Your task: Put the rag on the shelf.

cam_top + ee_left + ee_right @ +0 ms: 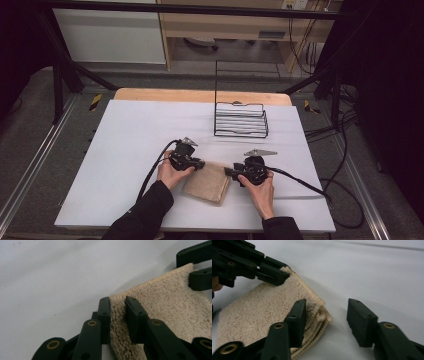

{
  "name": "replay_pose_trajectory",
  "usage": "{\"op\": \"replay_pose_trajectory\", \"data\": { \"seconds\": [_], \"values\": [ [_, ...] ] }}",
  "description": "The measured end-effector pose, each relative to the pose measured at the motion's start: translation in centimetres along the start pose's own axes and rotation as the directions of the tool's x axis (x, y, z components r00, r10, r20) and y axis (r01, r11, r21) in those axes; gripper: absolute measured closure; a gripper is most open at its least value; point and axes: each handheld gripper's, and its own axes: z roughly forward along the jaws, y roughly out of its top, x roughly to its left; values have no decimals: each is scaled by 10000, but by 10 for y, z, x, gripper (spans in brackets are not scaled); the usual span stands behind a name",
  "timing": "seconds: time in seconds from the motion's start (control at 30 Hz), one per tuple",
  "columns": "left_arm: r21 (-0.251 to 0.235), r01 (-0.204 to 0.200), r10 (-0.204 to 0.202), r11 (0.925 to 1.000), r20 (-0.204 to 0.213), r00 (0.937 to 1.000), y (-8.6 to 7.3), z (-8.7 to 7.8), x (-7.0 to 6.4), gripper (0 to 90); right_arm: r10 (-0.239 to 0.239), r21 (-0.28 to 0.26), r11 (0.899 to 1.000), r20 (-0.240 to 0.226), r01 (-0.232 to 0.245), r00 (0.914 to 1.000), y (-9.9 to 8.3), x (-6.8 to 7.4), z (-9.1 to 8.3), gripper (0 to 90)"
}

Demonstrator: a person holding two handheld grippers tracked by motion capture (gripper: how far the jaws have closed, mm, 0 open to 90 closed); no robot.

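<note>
left gripper (117, 315) jaws pinch folded towel (207, 182) corner; right gripper (325, 320) jaws gape.

A beige terry towel (207, 182) lies folded into a thick, layered rectangle flat on the white desk (125, 140), well apart from the black wire rack (241, 120) and on the person's side of it. Its looped pile is plush, with a stitched hem along the edge, and the stacked layers show at one corner (322, 315).

Left tool (117, 315) pinched closed, right tool (325, 322) spread wide, both low.
</note>
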Motion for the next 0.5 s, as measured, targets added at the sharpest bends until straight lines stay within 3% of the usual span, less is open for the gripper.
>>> {"op": "replay_pose_trajectory", "data": {
  "seconds": [0.03, 0.27, 0.5],
  "values": [
    [-10, 6, -6, 10000, -5, 10000, 0, 0, 0, 741, 73, 208, 9998, -66, -72, 10000, -1, 1, 2, 572],
    [-30, -122, 122, 9999, 67, 9999, -1, 0, 1, 741, 328, 353, 9989, -245, -320, 9992, -5, 3, 6, 724],
    [-60, 86, -83, 9999, 524, 9986, -2, -2, 7, 785, 547, 377, 9979, -479, -529, 9974, -6, 3, 8, 816]
  ]
}}
